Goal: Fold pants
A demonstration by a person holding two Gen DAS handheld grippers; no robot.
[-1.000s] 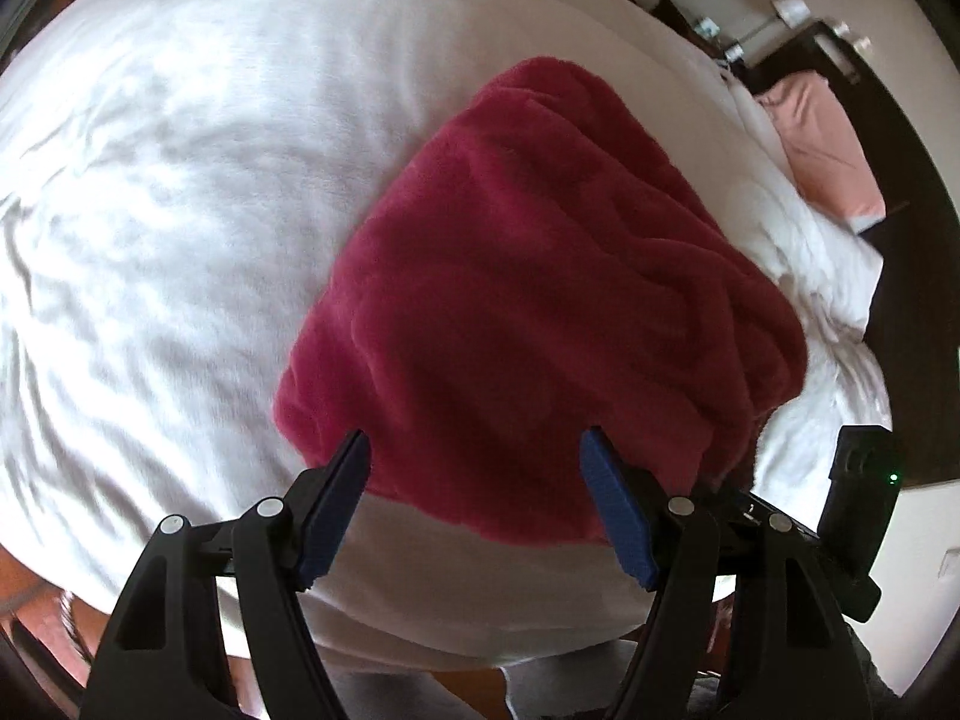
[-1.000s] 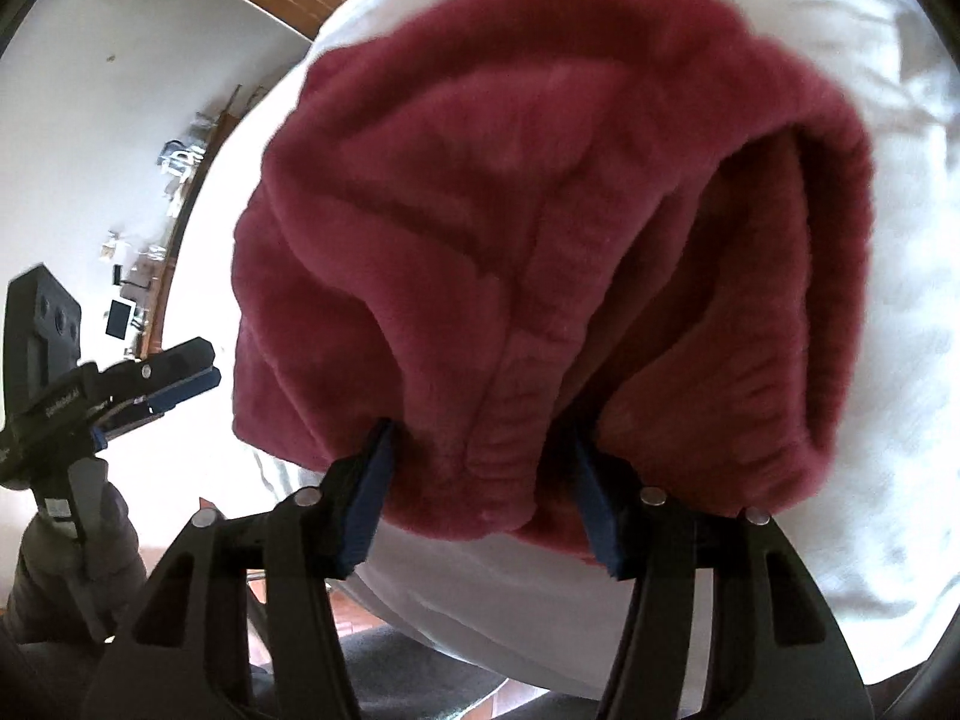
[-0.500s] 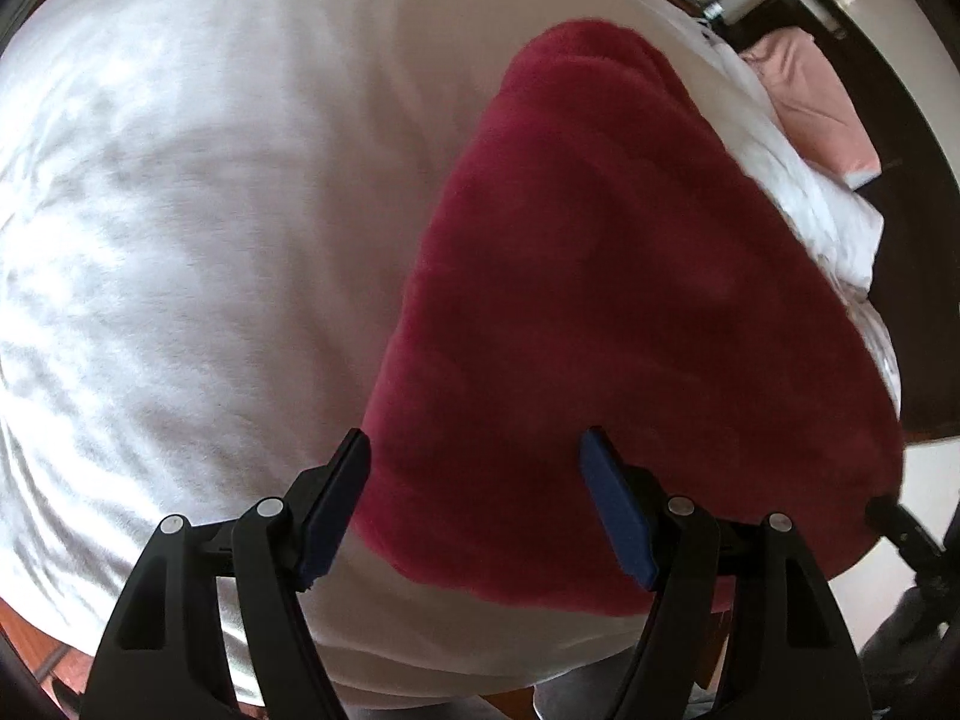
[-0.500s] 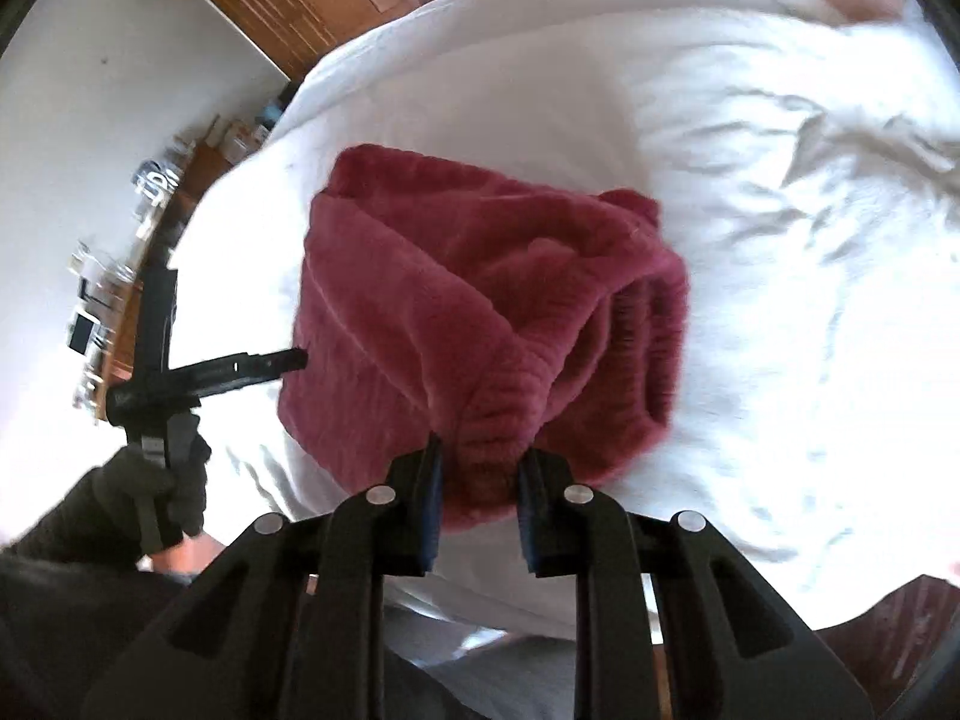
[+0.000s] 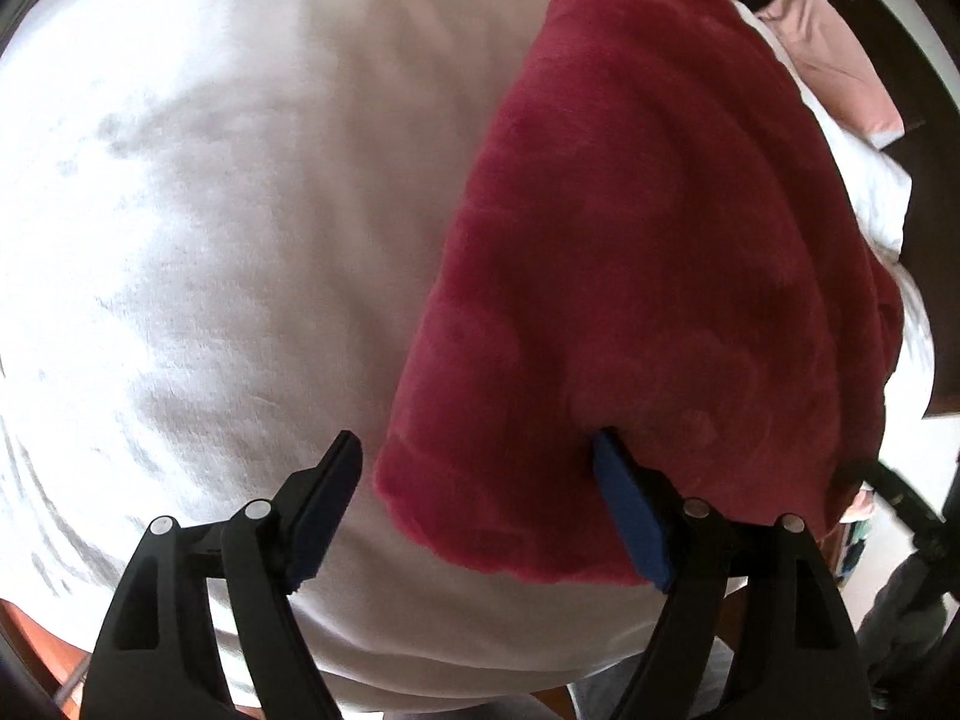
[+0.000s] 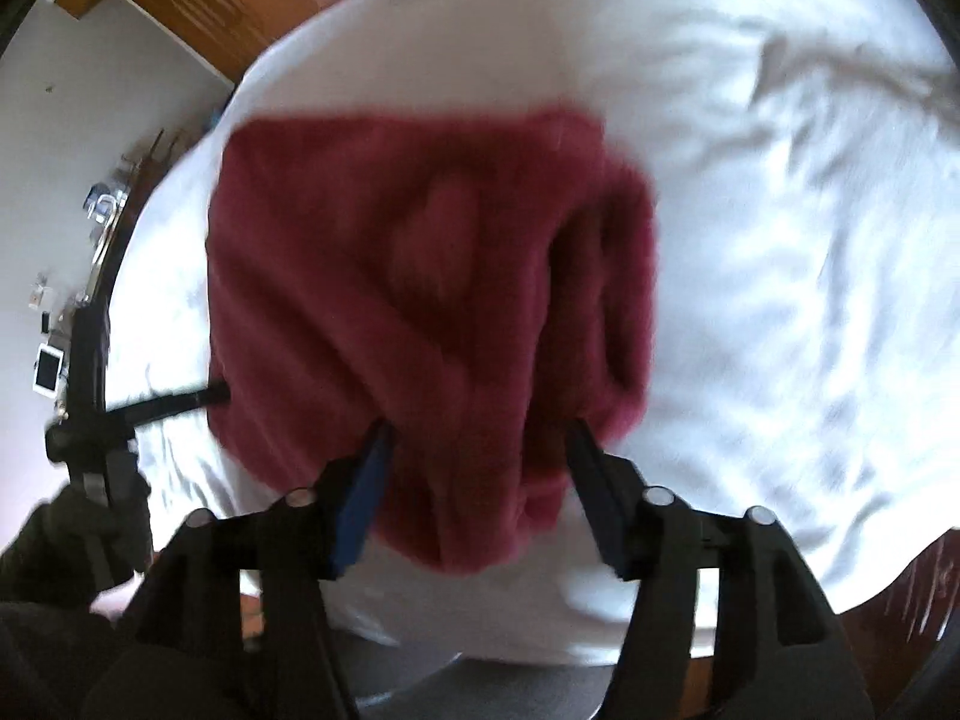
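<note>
The dark red fleece pants (image 5: 648,252) lie folded in a thick bundle on the white bed (image 5: 210,210). My left gripper (image 5: 474,510) is open, its jaws wide apart around the bundle's near corner, the right finger touching the fabric. In the right wrist view the pants (image 6: 420,300) show their layered fold on the right side. My right gripper (image 6: 480,468) is open, its jaws standing either side of the near edge of the bundle. The left gripper (image 6: 180,399) also shows there at the left, at the bundle's side.
A pink pillow (image 5: 834,54) and white pillow (image 5: 870,180) lie at the far right of the bed. A wooden cabinet (image 6: 198,0) and a cluttered shelf (image 6: 72,276) stand past the bed. Dark floor (image 6: 900,570) borders the bed's near edge.
My right gripper, shut on the pants' near edge half a second ago, has opened and let the bundle go. My left gripper has moved closer along the bundle's left side.
</note>
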